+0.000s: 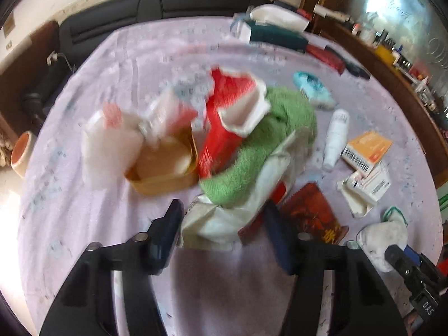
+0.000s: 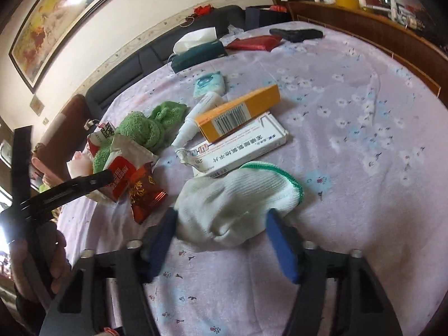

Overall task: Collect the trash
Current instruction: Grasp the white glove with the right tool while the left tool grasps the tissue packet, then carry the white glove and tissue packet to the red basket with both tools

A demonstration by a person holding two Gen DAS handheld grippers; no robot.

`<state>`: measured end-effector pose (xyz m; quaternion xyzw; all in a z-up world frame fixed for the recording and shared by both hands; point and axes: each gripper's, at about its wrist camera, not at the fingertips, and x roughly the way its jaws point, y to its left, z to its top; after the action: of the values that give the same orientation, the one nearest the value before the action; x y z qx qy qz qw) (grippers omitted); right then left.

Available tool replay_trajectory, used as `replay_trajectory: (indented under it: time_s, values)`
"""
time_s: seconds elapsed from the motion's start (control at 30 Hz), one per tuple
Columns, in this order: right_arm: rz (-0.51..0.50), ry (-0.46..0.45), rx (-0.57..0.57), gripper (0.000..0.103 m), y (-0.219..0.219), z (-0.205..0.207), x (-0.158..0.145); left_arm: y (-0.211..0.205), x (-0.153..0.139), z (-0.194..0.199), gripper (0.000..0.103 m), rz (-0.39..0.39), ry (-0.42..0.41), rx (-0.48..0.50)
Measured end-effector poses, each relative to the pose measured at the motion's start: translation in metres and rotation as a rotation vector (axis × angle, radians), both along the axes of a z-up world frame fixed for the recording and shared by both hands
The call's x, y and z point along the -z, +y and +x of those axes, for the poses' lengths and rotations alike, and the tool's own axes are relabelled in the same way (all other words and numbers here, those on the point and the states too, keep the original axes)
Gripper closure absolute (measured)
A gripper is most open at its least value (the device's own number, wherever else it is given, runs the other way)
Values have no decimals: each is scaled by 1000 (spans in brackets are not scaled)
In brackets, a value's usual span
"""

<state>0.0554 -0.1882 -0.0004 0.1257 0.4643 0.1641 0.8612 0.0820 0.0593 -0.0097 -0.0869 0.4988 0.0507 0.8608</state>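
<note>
Two handheld grippers over a cluttered lilac-covered bench (image 2: 350,89).
Left gripper (image 1: 222,221) fingers released around crumpled wrapper (image 1: 221,224); right gripper (image 2: 222,228) fingers released, straddling white glove (image 2: 232,201).

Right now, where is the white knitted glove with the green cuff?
The white knitted glove with the green cuff lies on the lilac floral bedspread between the open right gripper's blue fingers, just in front of the white medicine box.

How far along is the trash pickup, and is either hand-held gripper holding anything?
Nothing looks collected, and no bin shows. The left hand-held gripper is open around a crumpled white wrapper; the right hand-held gripper is open around a white knit glove with green cuff. The red snack packet, orange carton and white medicine box remain.
</note>
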Motion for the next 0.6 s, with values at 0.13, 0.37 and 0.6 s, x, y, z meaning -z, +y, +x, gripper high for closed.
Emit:
replay_trajectory:
  time_s: [0.13, 0.37, 0.6]
  values:
    - [26, 5, -18, 84, -4, -6, 2, -15, -7, -19, 58, 50, -6, 24]
    - [81, -79, 0, 89, -31, -47, -23, -29, -31, -79, 63, -62, -57, 44]
    - [92, -193, 28, 89, -68, -102, -59, -74, -59, -116, 63, -214, -160, 143]
